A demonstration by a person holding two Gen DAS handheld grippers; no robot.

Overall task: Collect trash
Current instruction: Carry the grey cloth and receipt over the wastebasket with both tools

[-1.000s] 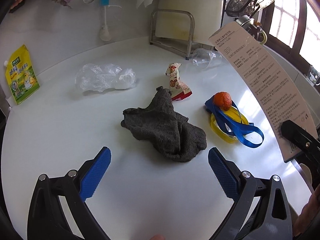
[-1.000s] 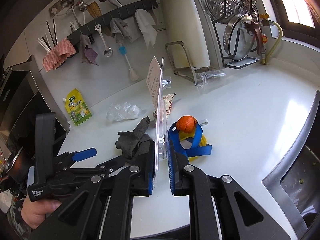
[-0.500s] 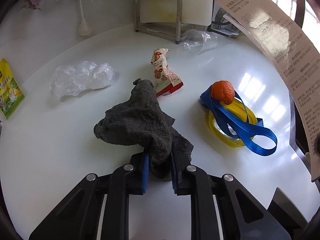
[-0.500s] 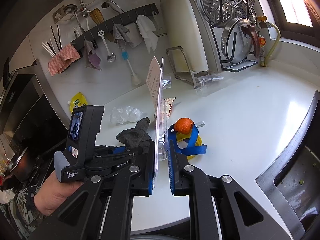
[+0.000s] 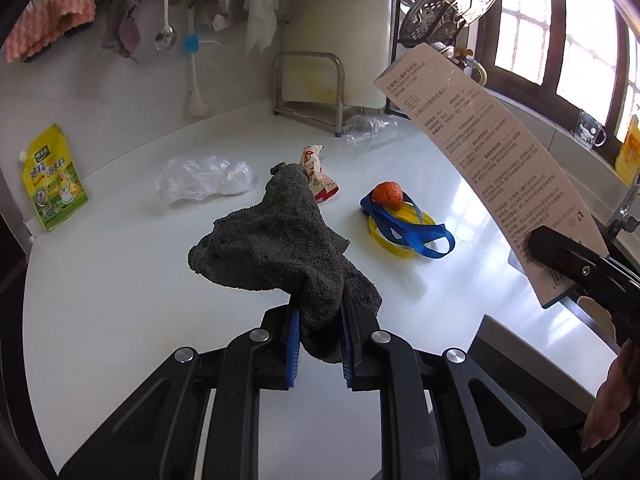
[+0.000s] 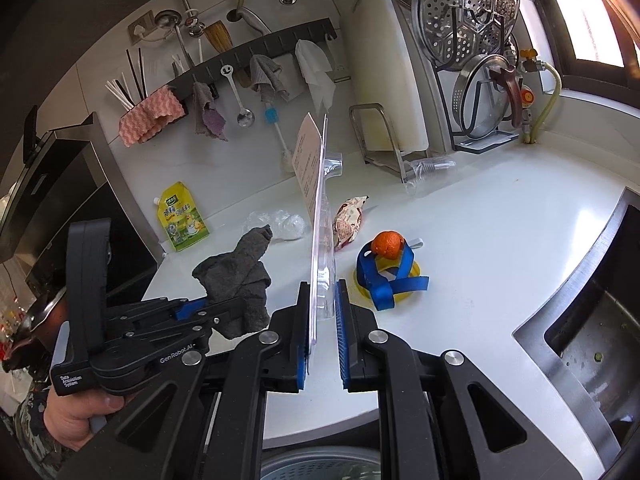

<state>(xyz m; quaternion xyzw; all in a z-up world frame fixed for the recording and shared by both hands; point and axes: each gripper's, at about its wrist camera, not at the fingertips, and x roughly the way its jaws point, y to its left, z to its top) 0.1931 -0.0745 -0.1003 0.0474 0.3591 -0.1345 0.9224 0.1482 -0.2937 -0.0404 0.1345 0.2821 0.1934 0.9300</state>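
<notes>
Left gripper (image 5: 317, 342): clamped on grey cloth (image 5: 280, 248) — hanging between its pads.
Right gripper (image 6: 323, 334): pinching upright card package (image 6: 316, 216) — edge-on.

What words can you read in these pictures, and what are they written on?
"GenRobot.AI": on the left gripper, along its black arm.
"Data Acquisition System": on that gripper's handle.
Printed card in the right gripper: rows of text, too small to read.
Yellow pouch: lettering too blurred to read.

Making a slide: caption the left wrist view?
Left gripper shut on grey cloth above the white counter.
</notes>
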